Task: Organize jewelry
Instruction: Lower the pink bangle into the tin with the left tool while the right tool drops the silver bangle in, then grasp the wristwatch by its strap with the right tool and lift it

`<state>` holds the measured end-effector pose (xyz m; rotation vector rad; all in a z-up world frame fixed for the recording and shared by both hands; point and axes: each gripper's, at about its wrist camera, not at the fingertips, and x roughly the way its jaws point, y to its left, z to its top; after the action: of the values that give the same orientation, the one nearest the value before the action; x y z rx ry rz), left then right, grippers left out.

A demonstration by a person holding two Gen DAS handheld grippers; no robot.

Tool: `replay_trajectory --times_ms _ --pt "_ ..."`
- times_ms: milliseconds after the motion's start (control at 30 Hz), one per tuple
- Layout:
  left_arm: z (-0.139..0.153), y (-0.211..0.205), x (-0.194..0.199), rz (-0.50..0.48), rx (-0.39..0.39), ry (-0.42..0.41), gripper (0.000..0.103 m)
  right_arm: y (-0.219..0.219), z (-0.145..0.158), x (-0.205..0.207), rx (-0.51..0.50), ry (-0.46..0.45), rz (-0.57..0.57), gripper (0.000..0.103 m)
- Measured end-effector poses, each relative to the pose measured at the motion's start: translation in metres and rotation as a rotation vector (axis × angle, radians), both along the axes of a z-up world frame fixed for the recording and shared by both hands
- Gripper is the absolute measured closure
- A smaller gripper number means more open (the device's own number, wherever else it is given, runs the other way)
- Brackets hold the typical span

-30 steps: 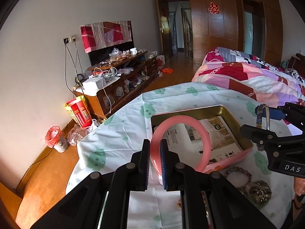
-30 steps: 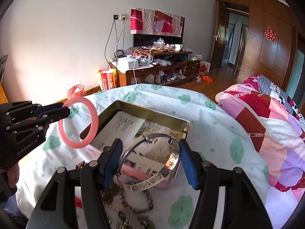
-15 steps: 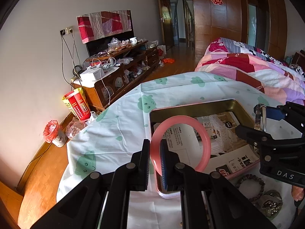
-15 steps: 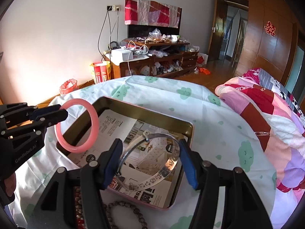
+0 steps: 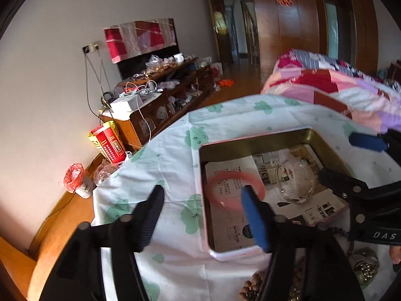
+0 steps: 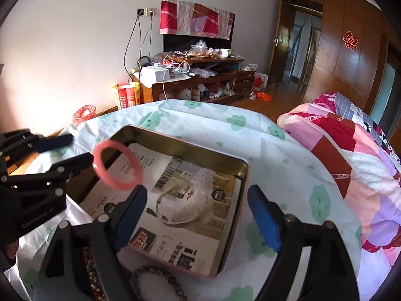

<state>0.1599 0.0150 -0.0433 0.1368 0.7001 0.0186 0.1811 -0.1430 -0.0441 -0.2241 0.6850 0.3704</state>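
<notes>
A shallow tin with a gold inside and a printed paper lining sits on the cloth-covered table. My left gripper hangs over its left rim, jaws opening wide with nothing between the pads. The pink bangle is blurred and tilted, loose in the air over the tin's left part and apart from the left fingers. My right gripper is over the tin's near right side, its jaws also opening and empty. The silver bangle is blurred on the paper below them.
Brown bead bracelets and a metal watch lie on the white cloth with green clouds near the tin's front edge. A bed with a patchwork quilt stands to the right. A cluttered low cabinet lines the far wall.
Both grippers have opened and let go of their bangles. The pink bangle has left the left fingers over the tin. The silver bangle has dropped from the right fingers onto the paper.
</notes>
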Motion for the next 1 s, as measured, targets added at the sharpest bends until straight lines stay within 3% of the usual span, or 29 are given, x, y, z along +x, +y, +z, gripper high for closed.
replay_trajectory --times_ms 200,500,900,1000 --pt "-0.006 0.015 -0.027 0.050 -0.069 0.025 0.038 -0.022 0.002 -0.022 0.049 0.012 -0.039 0.019" --pt "-0.023 0.015 -0.074 0.078 -0.101 0.058 0.038 -0.052 -0.005 -0.056 0.103 0.037 -0.103 0.018" --pt "-0.045 0.008 -0.099 0.085 -0.053 0.101 0.038 -0.060 -0.025 -0.097 0.143 0.060 -0.086 0.018" --pt "-0.048 0.011 -0.101 0.094 -0.059 0.108 0.038 -0.060 -0.032 -0.107 0.100 0.055 -0.070 0.026"
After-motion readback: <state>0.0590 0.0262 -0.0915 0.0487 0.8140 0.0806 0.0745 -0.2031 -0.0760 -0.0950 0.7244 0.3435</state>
